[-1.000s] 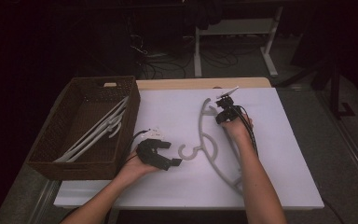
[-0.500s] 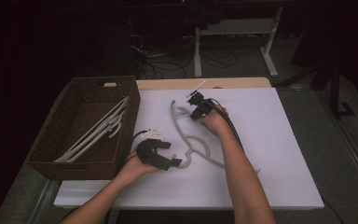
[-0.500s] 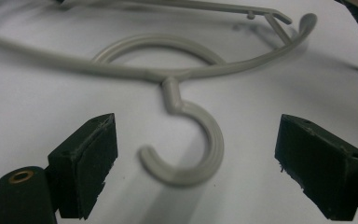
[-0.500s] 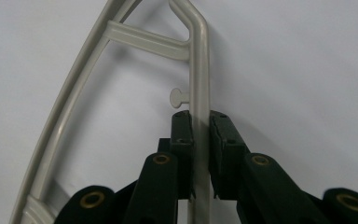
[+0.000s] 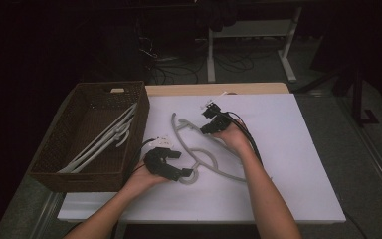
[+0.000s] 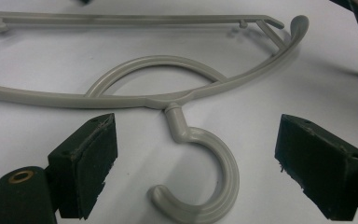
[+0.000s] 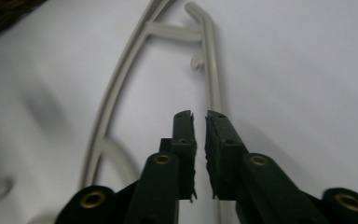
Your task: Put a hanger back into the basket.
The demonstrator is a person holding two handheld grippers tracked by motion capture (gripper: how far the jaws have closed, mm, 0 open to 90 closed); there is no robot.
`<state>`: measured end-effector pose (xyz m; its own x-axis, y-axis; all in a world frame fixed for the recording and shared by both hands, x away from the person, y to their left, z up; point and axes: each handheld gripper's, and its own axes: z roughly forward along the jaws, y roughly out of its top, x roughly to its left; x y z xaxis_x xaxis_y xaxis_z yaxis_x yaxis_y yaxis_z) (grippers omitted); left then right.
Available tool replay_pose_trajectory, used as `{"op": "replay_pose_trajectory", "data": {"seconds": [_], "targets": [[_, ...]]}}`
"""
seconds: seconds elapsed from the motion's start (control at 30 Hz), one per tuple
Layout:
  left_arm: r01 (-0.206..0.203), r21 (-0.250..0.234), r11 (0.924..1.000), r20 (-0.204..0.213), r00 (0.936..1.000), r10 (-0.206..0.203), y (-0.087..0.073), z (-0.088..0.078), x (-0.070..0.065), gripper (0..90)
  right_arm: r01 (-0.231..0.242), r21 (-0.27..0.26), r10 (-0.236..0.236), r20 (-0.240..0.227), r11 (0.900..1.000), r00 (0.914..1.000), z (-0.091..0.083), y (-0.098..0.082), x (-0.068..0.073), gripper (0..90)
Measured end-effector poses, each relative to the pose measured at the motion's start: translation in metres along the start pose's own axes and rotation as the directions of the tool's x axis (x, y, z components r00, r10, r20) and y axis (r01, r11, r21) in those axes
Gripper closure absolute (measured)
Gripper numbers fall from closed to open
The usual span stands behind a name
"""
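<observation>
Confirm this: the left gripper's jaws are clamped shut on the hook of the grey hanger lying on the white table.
Not quite. In the left gripper view the left gripper stands open, its jaws either side of the hanger's hook without touching it. The hanger does lie on the white table.

A grey plastic hanger [image 5: 206, 157] lies flat on the white table [image 5: 288, 164], just right of the basket [image 5: 87, 132], its hook end nearest the person.

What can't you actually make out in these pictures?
- High view: how many hangers lie in the basket; they overlap.
- Right gripper view: the hanger's bar passes behind the right tool, so its grip is hidden.
- Left gripper view: the hanger is cut off at the left edge.
</observation>
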<state>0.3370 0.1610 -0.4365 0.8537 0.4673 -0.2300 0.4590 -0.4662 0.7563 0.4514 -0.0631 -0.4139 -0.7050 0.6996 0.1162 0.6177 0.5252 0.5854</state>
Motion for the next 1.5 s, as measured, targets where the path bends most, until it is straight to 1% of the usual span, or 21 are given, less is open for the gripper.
{"op": "replay_pose_trajectory", "data": {"seconds": [0.07, 0.13, 0.23, 0.27, 0.37, 0.47, 0.57, 0.63, 0.67, 0.7, 0.73, 0.83, 0.93, 1.03, 1.07, 1.13, 1.2, 1.27, 1.33, 1.43, 1.5], "targets": [[0.006, -0.005, 1.0000, 0.005, 1.0000, -0.006, 0.000, 0.000, 0.000, 13.0, 0.000, -0.012, 0.000, -0.003, 1.000, 1.0000, -0.015, -0.014, 0.003, 85.6], [0.005, -0.002, 1.0000, 0.002, 1.0000, -0.005, 0.000, 0.000, -0.001, 13.0, 0.006, -0.014, -0.006, 0.014, 1.000, 0.9999, -0.028, -0.030, 0.007, 88.7], [0.000, -0.002, 1.0000, 0.000, 1.0000, 0.000, 0.001, 0.000, -0.002, 13.0, 0.009, -0.017, -0.008, 0.028, 1.000, 0.9996, -0.044, -0.054, 0.011, 89.0], [0.001, -0.002, 1.0000, 0.001, 1.0000, -0.001, 0.001, -0.001, -0.002, 13.0, 0.000, -0.023, 0.000, 0.023, 1.000, 0.9997, -0.049, -0.062, 0.012, 89.0], [0.000, -0.002, 1.0000, -0.001, 1.0000, 0.000, 0.001, -0.001, -0.002, 13.0, 0.009, -0.028, -0.009, 0.023, 1.000, 0.9997, -0.063, -0.085, 0.020, 89.0], [0.000, 0.000, 1.0000, -0.001, 1.0000, 0.000, 0.001, 0.000, -0.002, 13.0, 0.011, -0.046, -0.011, 0.013, 0.999, 0.9999, -0.074, -0.105, 0.026, 89.0], [0.000, -0.001, 1.0000, 0.002, 1.0000, 0.000, 0.000, -0.001, -0.002, 13.0, 0.023, -0.036, -0.022, 0.028, 0.999, 0.9994, -0.080, -0.121, 0.032, 89.0], [0.000, -0.001, 1.0000, 0.000, 1.0000, 0.000, 0.000, -0.001, -0.001, 13.0, 0.023, -0.031, -0.022, 0.026, 0.999, 0.9994, -0.083, -0.131, 0.035, 89.0], [0.000, -0.001, 1.0000, 0.000, 1.0000, 0.000, 0.000, -0.001, -0.001, 13.0, 0.023, -0.031, -0.022, 0.026, 0.999, 0.9994, -0.083, -0.131, 0.035, 89.0], [0.002, -0.001, 1.0000, -0.001, 1.0000, -0.002, 0.000, -0.002, -0.001, 13.0, 0.021, -0.032, -0.020, 0.026, 0.999, 0.9995, -0.085, -0.136, 0.036, 89.0], [0.005, 0.000, 1.0000, -0.002, 1.0000, -0.005, -0.001, -0.002, -0.001, 13.0, 0.027, -0.030, -0.026, 0.009, 0.999, 0.9996, -0.087, -0.145, 0.040, 89.0], [0.011, -0.005, 0.9999, -0.008, 0.9999, -0.011, -0.002, -0.003, -0.001, 13.0, 0.031, -0.009, -0.031, -0.011, 0.999, 0.9995, -0.086, -0.156, 0.046, 89.0], [0.012, -0.007, 0.9999, -0.013, 0.9998, -0.012, -0.002, -0.005, 0.000, 13.0, 0.046, 0.019, -0.046, -0.016, 0.999, 0.9988, -0.082, -0.165, 0.050, 89.0], [0.014, -0.008, 0.9999, -0.016, 0.9998, -0.014, -0.003, -0.006, 0.000, 13.0, 0.049, 0.032, -0.049, -0.009, 0.998, 0.9988, -0.081, -0.167, 0.051, 89.0], [0.015, -0.009, 0.9998, -0.015, 0.9998, -0.015, -0.003, -0.006, 0.000, 13.0, 0.053, 0.053, -0.053, -0.007, 0.997, 0.9986, -0.079, -0.169, 0.050, 89.0], [0.015, -0.011, 0.9998, -0.015, 0.9998, -0.015, -0.003, -0.006, -0.001, 13.1, 0.055, 0.052, -0.055, 0.002, 0.997, 0.9985, -0.078, -0.168, 0.049, 89.0], [0.016, -0.009, 0.9998, -0.014, 0.9998, -0.016, -0.003, -0.006, 0.000, 13.1, 0.047, 0.054, -0.048, 0.009, 0.997, 0.9988, -0.079, -0.168, 0.045, 89.1], [0.016, -0.008, 0.9998, -0.013, 0.9998, -0.016, -0.003, -0.006, -0.001, 13.1, 0.044, 0.062, -0.046, 0.038, 0.997, 0.9982, -0.080, -0.169, 0.040, 89.0], [0.015, -0.010, 0.9998, -0.013, 0.9998, -0.015, -0.003, -0.006, -0.001, 13.2, 0.031, 0.060, -0.035, 0.062, 0.998, 0.9974, -0.081, -0.171, 0.032, 89.1], [0.015, -0.009, 0.9998, -0.014, 0.9998, -0.015, -0.003, -0.006, -0.001, 13.3, -0.007, 0.048, 0.002, 0.099, 0.999, 0.9951, -0.084, -0.172, 0.018, 89.0], [0.014, -0.010, 0.9999, -0.014, 0.9998, -0.014, -0.003, -0.006, -0.001, 13.3, -0.026, 0.036, 0.022, 0.126, 0.999, 0.9918, -0.085, -0.172, 0.007, 89.1]]}}
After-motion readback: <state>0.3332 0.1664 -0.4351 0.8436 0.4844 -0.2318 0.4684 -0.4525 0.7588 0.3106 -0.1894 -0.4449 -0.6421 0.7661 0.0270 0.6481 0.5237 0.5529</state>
